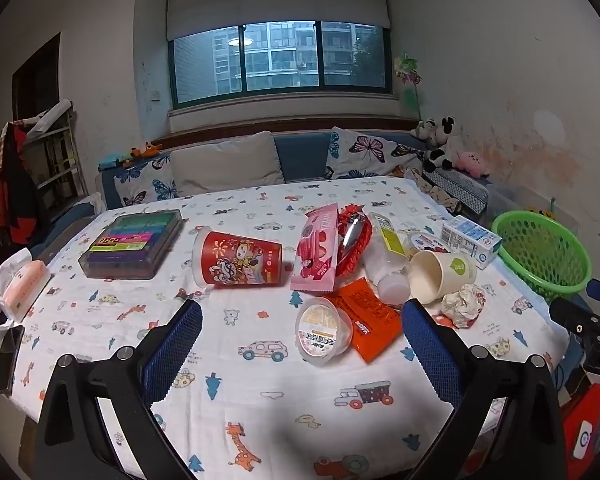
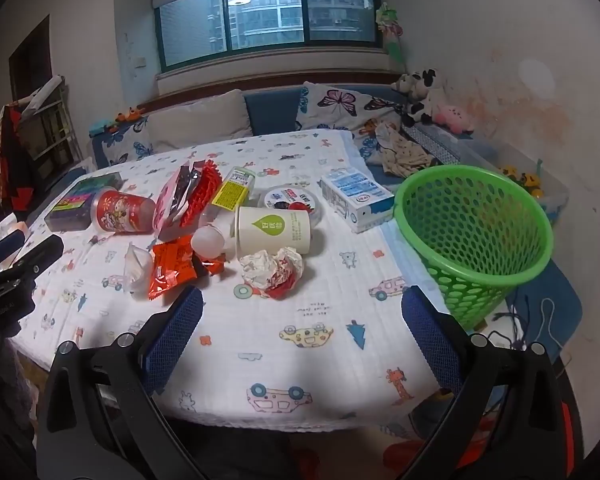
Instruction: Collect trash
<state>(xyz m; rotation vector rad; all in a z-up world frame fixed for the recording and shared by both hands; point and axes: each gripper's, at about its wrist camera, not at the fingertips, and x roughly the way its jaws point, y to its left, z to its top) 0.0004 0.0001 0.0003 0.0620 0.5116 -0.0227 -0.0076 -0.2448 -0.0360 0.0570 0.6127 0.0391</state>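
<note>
Grippers are hovering at the near edge of the table [image 2: 340, 380], both with jaws spread wide and nothing between them: the left gripper [image 1: 302, 354] is pointing at the middle of the trash, the right gripper [image 2: 302, 340] at its right end.

Nearest the left gripper, a clear lidded cup [image 1: 323, 336] is lying on its side, touching an orange wrapper [image 1: 366, 320]. Just right of these, a crumpled paper ball [image 2: 270, 270] is sitting in front of a tipped paper cup [image 2: 274, 230], whose mouth is facing a fallen plastic bottle [image 1: 388, 264].

Left of the pile, a red printed cup [image 1: 238, 260] is lying on its side beside a pink snack bag [image 1: 316, 252] and a red foil wrapper [image 1: 354, 240]. Behind the paper cup, a round sealed tub [image 2: 292, 200] and a blue-and-white milk carton [image 2: 356, 196] are resting.

At the table's right edge, a green mesh basket [image 2: 476, 236] is standing upright, well apart from the ball. Far left, a box of coloured blocks [image 1: 134, 242] is lying flat, with a tissue pack [image 1: 22, 286] at the left edge.
</note>
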